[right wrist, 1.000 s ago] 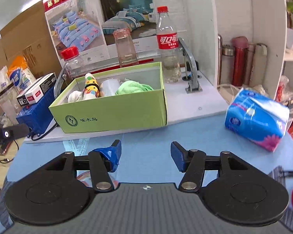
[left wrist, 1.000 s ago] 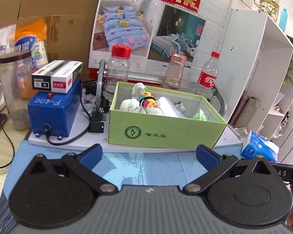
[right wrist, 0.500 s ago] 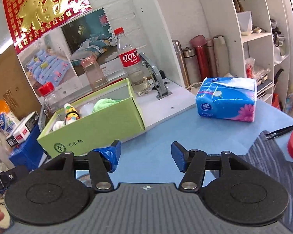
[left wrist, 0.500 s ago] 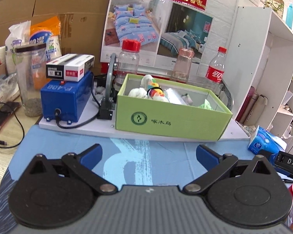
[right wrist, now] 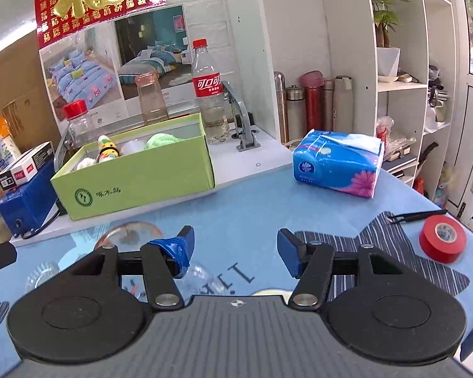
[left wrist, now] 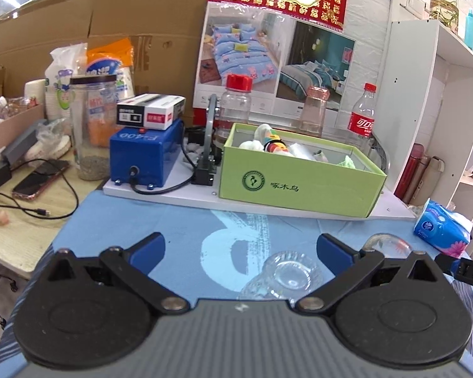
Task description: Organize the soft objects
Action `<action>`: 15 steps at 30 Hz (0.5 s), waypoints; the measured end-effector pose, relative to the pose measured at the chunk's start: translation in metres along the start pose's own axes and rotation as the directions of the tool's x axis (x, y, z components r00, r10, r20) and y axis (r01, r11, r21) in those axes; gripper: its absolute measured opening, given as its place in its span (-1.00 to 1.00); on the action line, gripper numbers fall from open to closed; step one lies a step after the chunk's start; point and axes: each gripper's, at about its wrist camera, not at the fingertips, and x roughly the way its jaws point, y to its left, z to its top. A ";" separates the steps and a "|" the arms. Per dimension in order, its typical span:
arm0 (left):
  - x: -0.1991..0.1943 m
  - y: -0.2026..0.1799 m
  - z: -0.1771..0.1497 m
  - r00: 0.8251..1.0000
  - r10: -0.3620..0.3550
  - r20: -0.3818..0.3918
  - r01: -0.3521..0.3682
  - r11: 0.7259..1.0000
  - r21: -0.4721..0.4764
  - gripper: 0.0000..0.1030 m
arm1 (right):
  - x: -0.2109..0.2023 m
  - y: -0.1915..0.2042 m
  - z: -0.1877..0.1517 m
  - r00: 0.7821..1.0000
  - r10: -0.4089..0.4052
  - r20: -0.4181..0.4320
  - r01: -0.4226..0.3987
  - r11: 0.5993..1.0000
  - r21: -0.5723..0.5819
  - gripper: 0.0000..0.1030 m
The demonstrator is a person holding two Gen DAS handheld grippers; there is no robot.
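A green cardboard box [left wrist: 299, 186] stands on a white board at the back of the blue cloth; it also shows in the right wrist view [right wrist: 135, 182]. Inside lie a striped plush toy [left wrist: 276, 146], white soft items [left wrist: 252, 145] and a green cloth [right wrist: 162, 140]. My left gripper [left wrist: 241, 247] is open and empty, well in front of the box. My right gripper [right wrist: 235, 242] is open and empty above the cloth. A blue tissue pack [right wrist: 339, 167] lies to the right of the box.
Clear glass cups [left wrist: 287, 278] lie on the cloth just before the left gripper. A blue machine [left wrist: 145, 154], jars and bottles [right wrist: 209, 94] stand behind the box. A red tape roll [right wrist: 443, 237] and tweezers [right wrist: 417, 215] lie at the right. A white shelf [right wrist: 394, 63] stands at right.
Both grippers have pulled back and risen from the box, so more of the cloth and the glass cups show. Both stay open and empty.
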 end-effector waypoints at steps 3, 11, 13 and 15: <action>-0.002 -0.001 -0.007 0.999 0.030 -0.010 -0.030 0.999 0.017 0.97 | -0.003 -0.002 -0.005 1.000 -0.001 -0.006 0.001 1.000 -0.004 -0.15; -0.019 -0.007 -0.021 0.998 0.049 0.036 -0.052 0.996 0.075 0.97 | -0.012 -0.009 -0.017 1.000 -0.013 -0.006 0.013 1.000 -0.012 -0.14; -0.023 -0.010 -0.023 0.999 0.033 0.041 -0.037 0.996 0.084 0.97 | -0.011 -0.013 -0.020 1.000 -0.023 -0.014 0.022 1.000 -0.010 -0.14; -0.024 -0.013 -0.025 0.999 0.018 0.037 -0.021 0.995 0.093 0.97 | -0.011 -0.015 -0.021 0.999 -0.039 -0.022 0.039 0.999 -0.009 -0.14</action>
